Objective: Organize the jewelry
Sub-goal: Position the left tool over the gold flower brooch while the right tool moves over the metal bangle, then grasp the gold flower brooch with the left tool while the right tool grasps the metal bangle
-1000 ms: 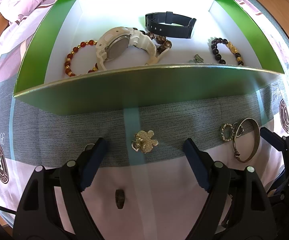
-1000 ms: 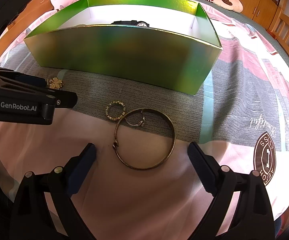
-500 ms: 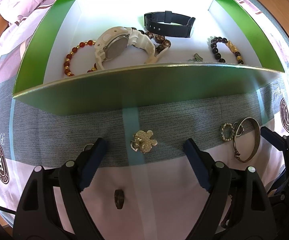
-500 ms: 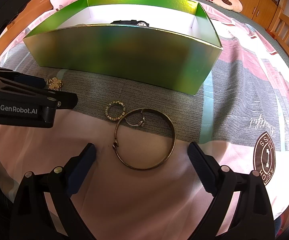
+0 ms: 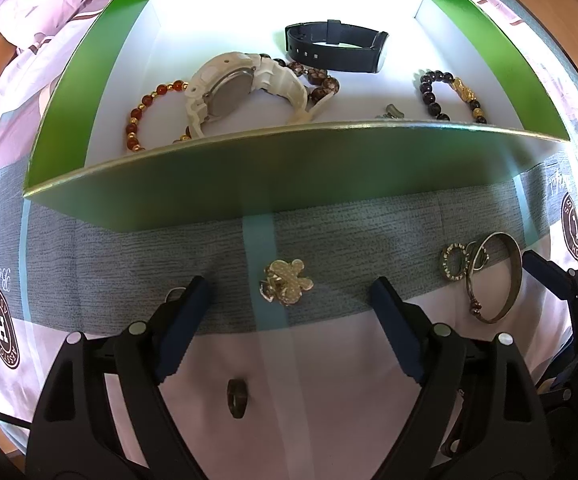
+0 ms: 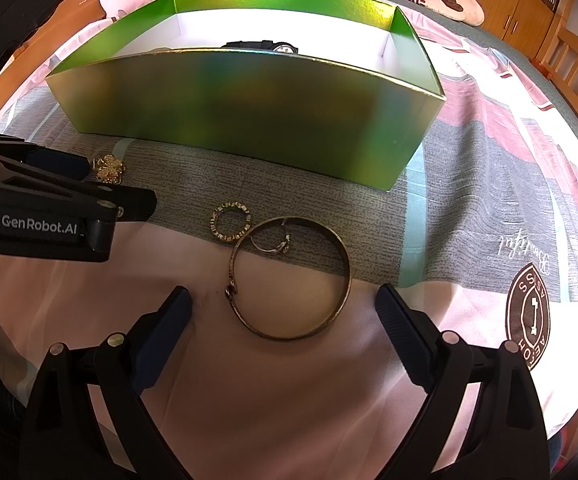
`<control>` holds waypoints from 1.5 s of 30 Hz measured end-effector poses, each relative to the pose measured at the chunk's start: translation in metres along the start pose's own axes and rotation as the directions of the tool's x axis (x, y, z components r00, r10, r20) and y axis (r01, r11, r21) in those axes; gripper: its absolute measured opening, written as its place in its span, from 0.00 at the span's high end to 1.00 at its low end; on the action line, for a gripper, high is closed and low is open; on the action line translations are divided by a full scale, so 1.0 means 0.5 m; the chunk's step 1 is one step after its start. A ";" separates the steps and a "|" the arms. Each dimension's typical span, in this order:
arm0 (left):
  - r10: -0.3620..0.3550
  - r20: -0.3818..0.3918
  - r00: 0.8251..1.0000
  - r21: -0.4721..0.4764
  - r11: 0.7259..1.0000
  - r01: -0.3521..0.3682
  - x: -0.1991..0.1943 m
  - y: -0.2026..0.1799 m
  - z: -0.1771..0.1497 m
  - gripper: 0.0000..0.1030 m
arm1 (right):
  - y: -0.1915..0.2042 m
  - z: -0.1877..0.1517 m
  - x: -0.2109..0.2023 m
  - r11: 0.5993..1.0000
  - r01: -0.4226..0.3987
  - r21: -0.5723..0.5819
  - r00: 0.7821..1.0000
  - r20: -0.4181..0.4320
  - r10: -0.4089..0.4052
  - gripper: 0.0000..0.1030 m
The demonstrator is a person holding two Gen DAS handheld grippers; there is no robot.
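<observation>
A green box (image 5: 273, 172) (image 6: 249, 120) lies on the bedspread and holds a white watch (image 5: 233, 92), a black band (image 5: 337, 48), a red bead bracelet (image 5: 145, 120), a dark bead bracelet (image 5: 449, 92) and a small charm (image 5: 393, 111). My left gripper (image 5: 289, 292) is open around a gold flower brooch (image 5: 287, 282) (image 6: 109, 168). A dark ring (image 5: 236, 398) lies nearer the camera. My right gripper (image 6: 283, 300) is open around a bronze bangle (image 6: 289, 280) (image 5: 497, 276). A gem ring (image 6: 231, 226) and a thin silver ring (image 6: 271, 242) lie by it.
The bedspread has a grey band and round logo patches (image 6: 529, 320). A small silver ring (image 5: 175, 293) peeks out beside my left gripper's left finger. Crumpled pink bedding (image 5: 29, 20) lies behind the box. Wooden furniture (image 6: 569, 40) stands at the right.
The left gripper has edged slightly forward toward the brooch. The right gripper has not visibly moved.
</observation>
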State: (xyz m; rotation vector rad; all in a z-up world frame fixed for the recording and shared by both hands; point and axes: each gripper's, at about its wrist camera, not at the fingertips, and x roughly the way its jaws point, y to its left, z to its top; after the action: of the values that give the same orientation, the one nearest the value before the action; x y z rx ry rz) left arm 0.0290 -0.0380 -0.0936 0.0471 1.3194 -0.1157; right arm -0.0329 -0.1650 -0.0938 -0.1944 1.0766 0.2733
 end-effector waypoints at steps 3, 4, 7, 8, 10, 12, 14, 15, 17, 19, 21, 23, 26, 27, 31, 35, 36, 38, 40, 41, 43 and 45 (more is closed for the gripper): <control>0.000 0.001 1.000 0.000 1.000 0.000 0.000 0.001 0.000 0.19 | 0.001 -0.001 -0.003 1.000 -0.010 -0.007 1.000 0.007 0.010 0.16; 0.001 0.003 1.000 0.000 1.000 -0.001 0.000 0.001 0.000 0.19 | 0.004 -0.001 -0.005 1.000 -0.013 -0.012 1.000 0.011 0.013 0.19; 0.004 0.009 1.000 0.007 1.000 -0.004 -0.003 -0.002 0.000 0.21 | 0.008 -0.001 -0.011 0.999 -0.021 -0.034 0.999 0.023 0.022 0.29; 0.006 0.016 1.000 0.009 1.000 -0.006 -0.006 -0.003 -0.001 0.26 | 0.008 -0.001 -0.014 0.999 -0.031 -0.041 0.999 0.028 0.032 0.33; 0.004 0.030 1.000 0.008 1.000 -0.005 -0.013 -0.001 -0.001 0.42 | 0.012 0.000 -0.018 0.998 -0.040 -0.052 0.999 0.034 0.042 0.44; -0.017 0.039 0.999 -0.004 1.000 0.017 -0.021 0.007 0.001 0.75 | 0.011 -0.001 -0.020 0.998 -0.034 -0.055 0.999 0.035 0.036 0.44; -0.046 0.041 0.998 -0.016 0.999 0.047 -0.028 0.017 0.003 0.76 | 0.005 -0.002 -0.022 0.998 -0.041 -0.047 0.998 0.035 0.042 0.44; -0.059 0.041 0.997 -0.023 0.998 0.060 -0.030 0.023 0.003 0.76 | 0.001 -0.002 -0.024 0.998 -0.046 -0.041 0.998 0.033 0.047 0.44; -0.075 0.041 0.996 -0.030 0.997 0.076 -0.036 0.033 0.004 0.76 | -0.004 -0.002 -0.031 0.998 -0.049 -0.035 0.998 0.031 0.050 0.44; -0.091 0.048 0.995 -0.036 0.995 0.093 -0.044 0.045 0.004 0.76 | -0.009 0.002 -0.040 0.999 -0.047 -0.028 0.998 0.033 0.048 0.44; -0.115 0.065 0.991 -0.046 0.992 0.118 -0.063 0.058 0.004 0.76 | -0.010 0.006 -0.054 0.999 -0.045 -0.021 0.998 0.048 0.046 0.44; -0.143 0.088 0.986 -0.056 0.987 0.148 -0.086 0.074 0.003 0.76 | -0.011 0.015 -0.068 0.999 -0.049 -0.019 0.997 0.065 0.050 0.44; -0.177 0.125 0.976 -0.067 0.980 0.186 -0.122 0.100 0.001 0.76 | -0.013 0.024 -0.101 0.998 -0.055 -0.014 0.993 0.101 0.057 0.44; -0.184 0.136 0.974 -0.070 0.978 0.194 -0.133 0.107 0.000 0.76 | -0.014 0.028 -0.113 0.998 -0.060 -0.014 0.991 0.115 0.062 0.44; -0.214 0.193 0.958 -0.071 0.970 0.231 -0.184 0.139 -0.010 0.76 | -0.018 0.041 -0.148 0.997 -0.081 -0.022 0.985 0.153 0.083 0.62; -0.234 0.225 0.946 -0.070 0.964 0.255 -0.216 0.132 -0.018 0.76 | -0.019 0.042 -0.137 0.998 -0.054 -0.031 0.990 0.131 0.057 0.61; -0.231 0.223 0.947 -0.073 0.965 0.253 -0.214 0.130 -0.015 0.76 | -0.021 0.038 -0.130 0.999 -0.049 -0.021 0.992 0.119 0.051 0.56; -0.216 0.211 0.953 -0.076 0.969 0.236 -0.201 0.116 -0.010 0.76 | -0.021 0.037 -0.110 0.998 -0.066 -0.006 0.993 0.095 0.066 0.44; -0.204 0.198 0.959 -0.073 0.972 0.222 -0.193 0.112 -0.012 0.76 | -0.019 0.034 -0.090 0.998 -0.068 -0.016 0.994 0.085 0.069 0.40; -0.201 0.193 0.960 -0.071 0.973 0.218 -0.186 0.105 -0.007 0.76 | -0.016 0.037 -0.077 0.998 -0.055 -0.023 0.996 0.075 0.057 0.40; -0.198 0.184 0.963 -0.063 0.975 0.212 -0.177 0.096 -0.005 0.76 | -0.005 0.043 -0.054 0.998 -0.050 -0.042 0.998 0.045 0.052 0.36; -0.197 0.181 0.964 -0.060 0.976 0.210 -0.175 0.093 -0.005 0.76 | 0.010 0.047 -0.036 0.996 -0.066 -0.065 0.997 0.032 0.069 0.29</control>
State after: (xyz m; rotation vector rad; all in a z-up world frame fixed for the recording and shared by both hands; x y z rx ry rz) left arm 0.0103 0.0137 -0.0110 -0.1632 1.1501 -0.2379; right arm -0.0229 -0.1557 -0.0669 -0.2099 1.0424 0.3708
